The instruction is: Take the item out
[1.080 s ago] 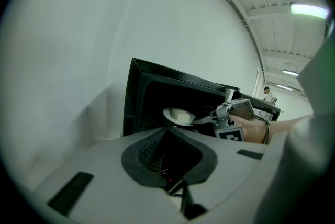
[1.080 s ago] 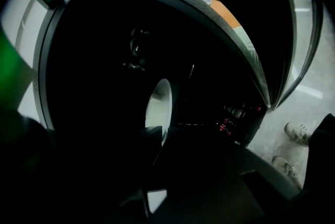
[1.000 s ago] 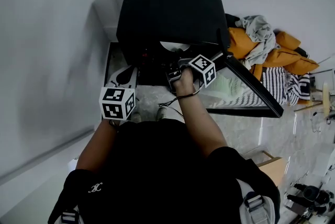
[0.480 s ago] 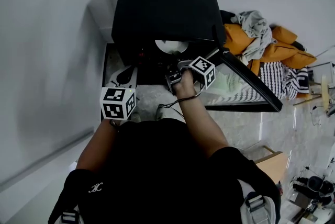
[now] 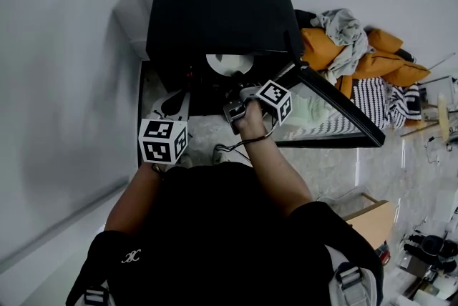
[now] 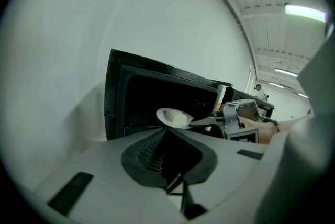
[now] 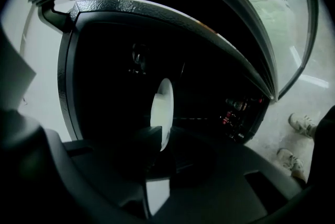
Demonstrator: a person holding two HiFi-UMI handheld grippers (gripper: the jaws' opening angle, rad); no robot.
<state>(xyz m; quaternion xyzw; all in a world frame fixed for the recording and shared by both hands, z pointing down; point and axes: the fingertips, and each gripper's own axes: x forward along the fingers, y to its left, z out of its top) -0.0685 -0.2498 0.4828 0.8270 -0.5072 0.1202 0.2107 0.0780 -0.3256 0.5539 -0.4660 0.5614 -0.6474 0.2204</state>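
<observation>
While your right tongs (image 5: 235, 103) pinch the near rim of the white plate (image 5: 229, 63), the plate hangs at the mouth of the black oven (image 5: 215, 4), whose door (image 5: 336, 115) is swung open to the right. Those tongs have just eased apart a little with the rim between them, so firm up the pinch first. The plate is carried by one edge only and, I judge, would tip or slide if the hold slackens. Then draw it straight toward you and keep it level. Steer clear of the oven's top edge and of the door on the right. Your left tongs (image 5: 170, 101) are pressed together on nothing, nearer you and to the left of the oven mouth. Bringing them under the plate's free side could steady it.

The left gripper view shows what the others do not: a pale block (image 6: 179, 119) sits on the plate, and the plate lies level. The right gripper view gives the plate edge-on against the dark cavity, with the rim seated between the pads, but it hides the block. Only the head view shows the heap of clothes (image 5: 358, 54) to the right, beyond the door.
</observation>
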